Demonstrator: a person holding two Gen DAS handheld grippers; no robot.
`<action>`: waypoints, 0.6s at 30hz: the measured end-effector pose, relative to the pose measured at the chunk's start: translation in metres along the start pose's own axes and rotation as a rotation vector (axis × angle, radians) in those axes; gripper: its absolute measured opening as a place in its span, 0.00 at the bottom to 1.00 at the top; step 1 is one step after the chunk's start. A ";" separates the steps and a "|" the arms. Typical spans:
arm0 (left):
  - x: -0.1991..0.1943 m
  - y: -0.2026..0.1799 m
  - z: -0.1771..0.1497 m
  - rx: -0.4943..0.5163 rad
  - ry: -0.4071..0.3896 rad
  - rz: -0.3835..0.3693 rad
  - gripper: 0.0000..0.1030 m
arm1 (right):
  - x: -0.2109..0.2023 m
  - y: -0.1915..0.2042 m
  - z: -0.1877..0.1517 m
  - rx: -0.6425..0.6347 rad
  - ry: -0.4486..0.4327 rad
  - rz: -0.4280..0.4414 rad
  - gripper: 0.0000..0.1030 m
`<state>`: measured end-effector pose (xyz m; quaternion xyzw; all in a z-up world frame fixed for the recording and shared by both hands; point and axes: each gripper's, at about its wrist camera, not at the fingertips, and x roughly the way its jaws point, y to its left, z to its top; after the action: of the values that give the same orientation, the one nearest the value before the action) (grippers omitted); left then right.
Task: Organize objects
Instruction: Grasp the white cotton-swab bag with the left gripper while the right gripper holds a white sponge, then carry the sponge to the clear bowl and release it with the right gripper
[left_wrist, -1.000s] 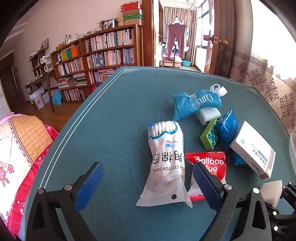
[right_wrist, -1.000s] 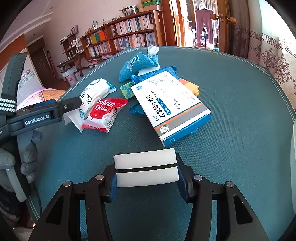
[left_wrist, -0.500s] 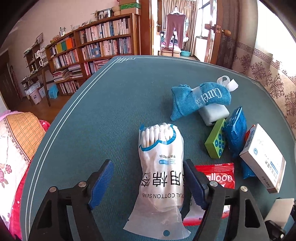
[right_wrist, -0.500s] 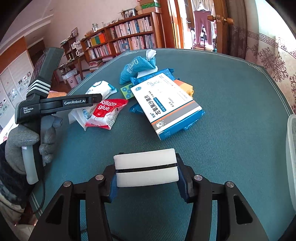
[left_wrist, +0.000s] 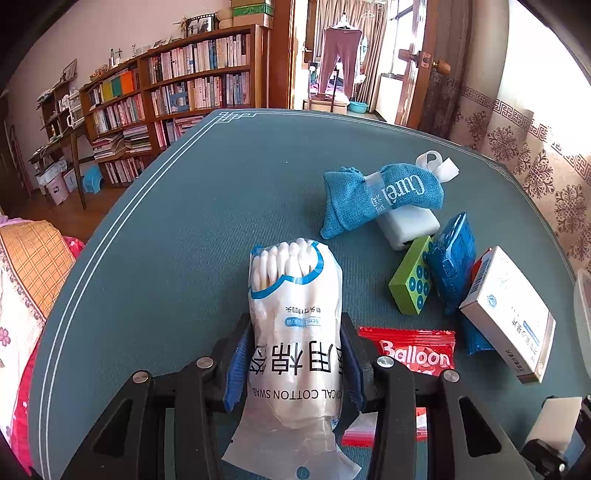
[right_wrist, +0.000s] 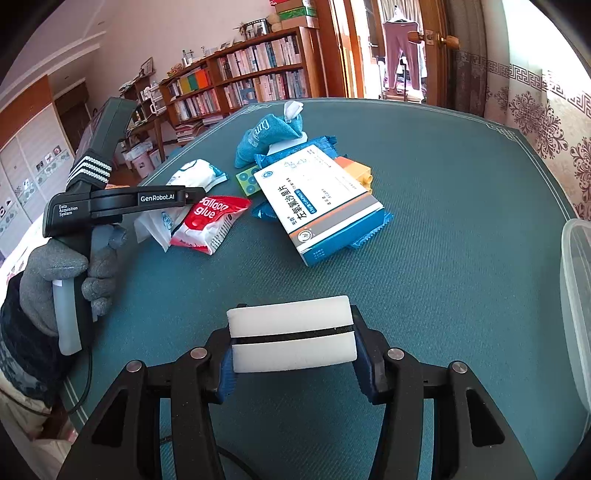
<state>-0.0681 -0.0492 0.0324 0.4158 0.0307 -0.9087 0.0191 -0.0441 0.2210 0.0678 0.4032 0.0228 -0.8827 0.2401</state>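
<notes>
My right gripper has the white sponge clamped. My left gripper is closing on the swab bag, pads touching it. Right of the bag: glue packet, then the box, with the blue pouch farthest back.

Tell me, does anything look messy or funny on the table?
Yes. The white medicine box lies tilted atop the blue packets and orange block, not flat on the table. The Curel pouch slumps over a white sponge block.
</notes>
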 end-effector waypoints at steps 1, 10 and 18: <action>-0.002 0.000 0.001 0.000 -0.004 0.001 0.45 | -0.001 -0.001 0.000 0.003 -0.002 -0.001 0.51; -0.027 -0.018 0.001 0.034 -0.049 -0.013 0.45 | -0.018 -0.010 -0.004 0.012 -0.026 -0.020 0.51; -0.046 -0.052 -0.002 0.089 -0.072 -0.061 0.45 | -0.047 -0.038 -0.008 0.057 -0.071 -0.062 0.51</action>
<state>-0.0401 0.0031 0.0680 0.3821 0.0022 -0.9237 -0.0260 -0.0292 0.2754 0.0905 0.3774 0.0017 -0.9038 0.2018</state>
